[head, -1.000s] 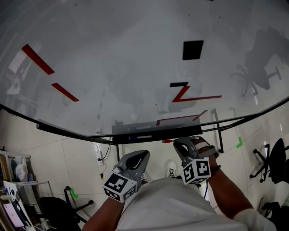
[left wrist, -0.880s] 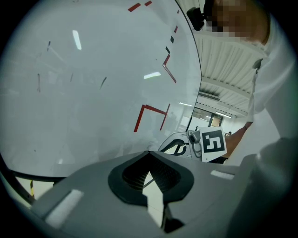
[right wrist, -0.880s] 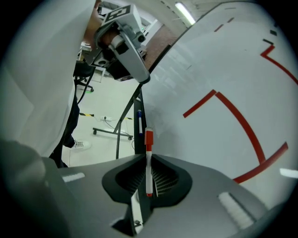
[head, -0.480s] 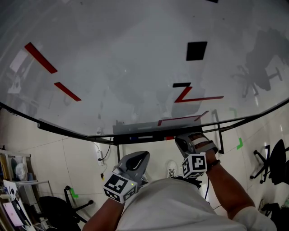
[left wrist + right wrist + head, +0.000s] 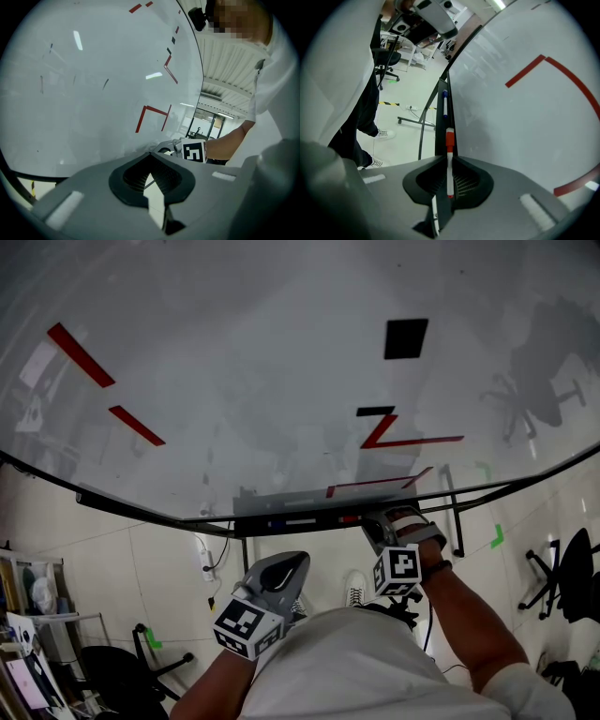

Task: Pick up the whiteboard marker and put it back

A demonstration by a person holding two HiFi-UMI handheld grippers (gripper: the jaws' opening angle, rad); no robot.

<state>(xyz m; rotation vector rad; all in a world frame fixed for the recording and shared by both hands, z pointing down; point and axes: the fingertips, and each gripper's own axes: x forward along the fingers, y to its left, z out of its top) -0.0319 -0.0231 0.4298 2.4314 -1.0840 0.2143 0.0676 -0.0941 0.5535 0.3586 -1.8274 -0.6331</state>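
Your right gripper [image 5: 449, 158] has its fingers [image 5: 465, 182] closed on the whiteboard marker [image 5: 449, 165]. The white barrel lies lengthwise between the ribbed pads, and its red cap sticks out past the fingertips. That cap points along the dark pen tray [image 5: 439, 117] at the foot of the whiteboard [image 5: 525, 117] and overlaps it in the right gripper view. You cannot tell from these views whether the cap touches the tray. Farther along the same tray lies a second marker with a blue end [image 5: 445, 97]. In the head view your right gripper [image 5: 382, 526] sits right at the tray's edge [image 5: 281, 522], to the right of its middle.

Your left gripper [image 5: 150, 154] holds nothing. Its fingers [image 5: 168, 180] meet at the tips, with only a thin sliver of floor showing between them lower down. In the head view the left gripper [image 5: 296, 565] hangs apart from the tray, lower and to the left, close in front of your body.

Beyond them, the whiteboard carries red lines [image 5: 412, 442] and a black square [image 5: 405, 338]. Under it is the tiled floor [image 5: 159, 559], with an office chair [image 5: 570, 576] at the far right.
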